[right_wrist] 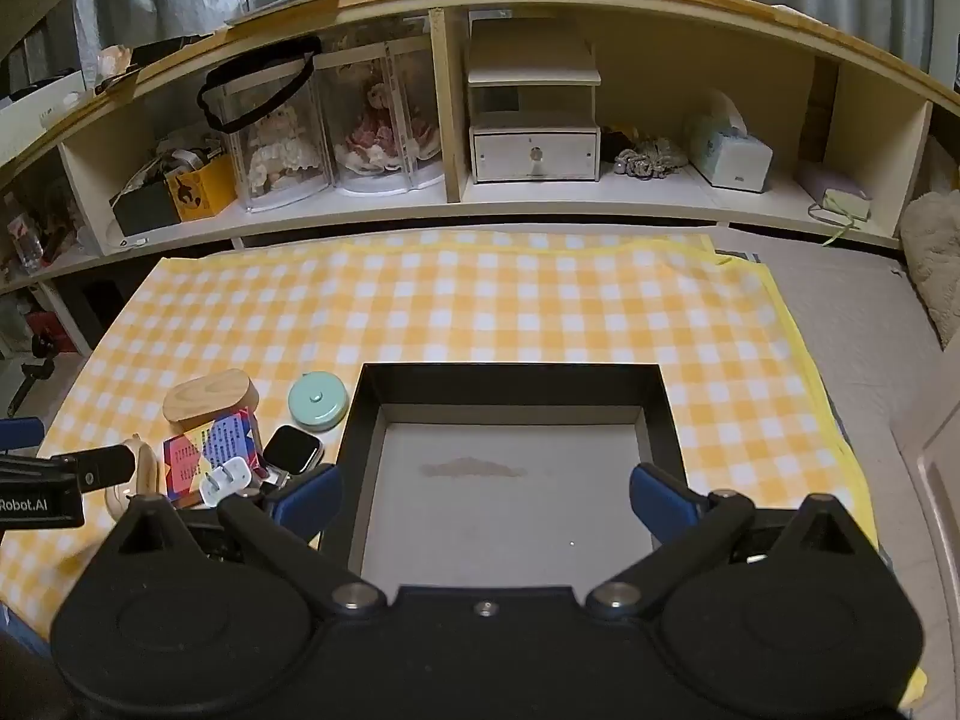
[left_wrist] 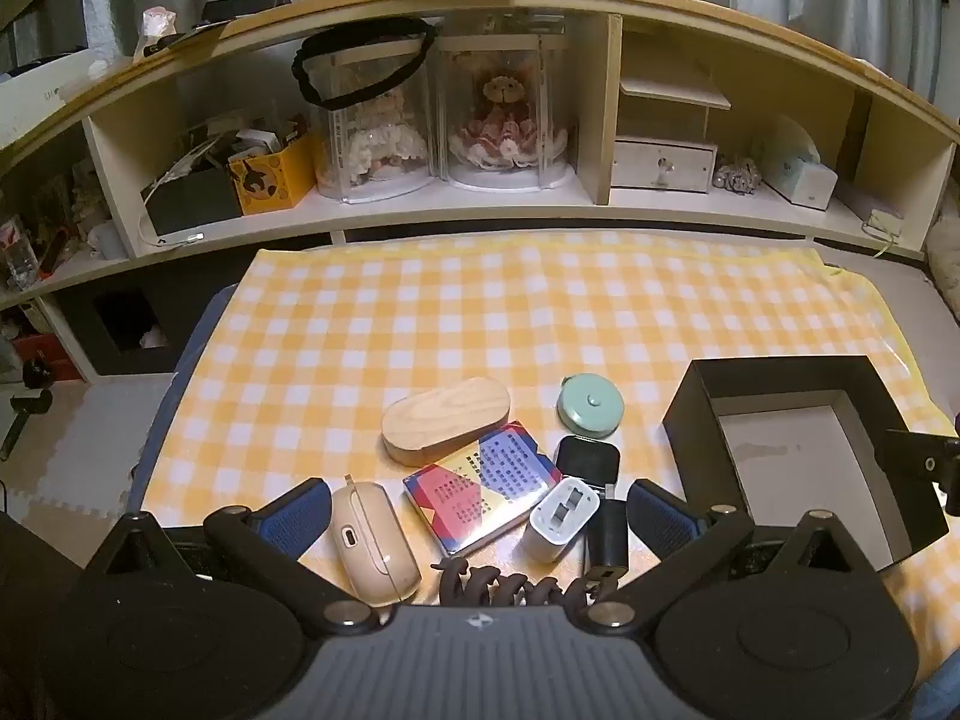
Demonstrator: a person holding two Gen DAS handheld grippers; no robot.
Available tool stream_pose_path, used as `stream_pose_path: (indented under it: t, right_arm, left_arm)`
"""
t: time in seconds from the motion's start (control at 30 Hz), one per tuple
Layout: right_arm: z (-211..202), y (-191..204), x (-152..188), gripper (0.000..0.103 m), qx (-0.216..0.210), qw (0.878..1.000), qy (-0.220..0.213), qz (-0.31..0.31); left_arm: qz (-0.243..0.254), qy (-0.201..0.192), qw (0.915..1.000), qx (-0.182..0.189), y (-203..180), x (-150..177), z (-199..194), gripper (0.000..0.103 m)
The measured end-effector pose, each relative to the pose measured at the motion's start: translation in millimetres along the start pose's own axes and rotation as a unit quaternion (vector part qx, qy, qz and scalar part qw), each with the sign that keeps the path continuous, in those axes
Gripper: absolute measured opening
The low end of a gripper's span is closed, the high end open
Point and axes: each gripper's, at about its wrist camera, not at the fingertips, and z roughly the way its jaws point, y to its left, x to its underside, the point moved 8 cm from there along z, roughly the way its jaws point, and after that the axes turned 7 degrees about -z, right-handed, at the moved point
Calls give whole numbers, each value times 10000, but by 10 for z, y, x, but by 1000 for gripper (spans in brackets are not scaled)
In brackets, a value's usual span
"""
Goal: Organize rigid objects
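Observation:
On the yellow checked cloth (left_wrist: 420, 312) lies a cluster of objects: a wooden oval case (left_wrist: 445, 420), a mint round tape measure (left_wrist: 590, 405), a colourful card box (left_wrist: 485, 487), a black smartwatch (left_wrist: 587, 459), a white charger plug (left_wrist: 561, 519), a beige earbud case (left_wrist: 375, 542) and a dark coiled hair tie (left_wrist: 522, 587). My left gripper (left_wrist: 477, 513) is open above these, fingers either side. An empty black box (right_wrist: 510, 468) stands to the right. My right gripper (right_wrist: 486, 501) is open above the box.
A long wooden shelf unit (right_wrist: 480, 204) runs behind the cloth, holding clear doll cases (left_wrist: 444, 120), a white drawer box (right_wrist: 534, 150), a yellow box (left_wrist: 273, 171) and a tissue box (right_wrist: 729, 156). Grey curtains hang behind. Foam floor mats (left_wrist: 72, 462) lie to the left.

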Motion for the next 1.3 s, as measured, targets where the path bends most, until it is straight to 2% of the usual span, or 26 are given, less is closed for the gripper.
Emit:
stream_pose_path:
  t: [0.17,0.2,0.5,0.57,0.77,1.3]
  right_arm:
    - [7,3,3,103,11,10000,23,-11]
    - [8,4,4,103,14,10000,20,-13]
    - [-42,-22,-25,103,10,10000,-8,-32]
    - [0,13,2,103,25,10000,20,-43]
    - [-6,8,-9,103,22,10000,34,-45]
    - [16,14,9,103,31,10000,50,-58]
  left_arm:
    - [8,-63,10000,-9,-21,-1,-22,103]
    - [-32,42,10000,32,0,1,2,103]
    - [-48,50,10000,33,-1,-1,-5,103]
    - [-38,52,10000,38,-41,115,66,103]
    - [-32,67,10000,46,-77,178,109,103]
    - [-43,92,9999,50,-76,157,110,103]
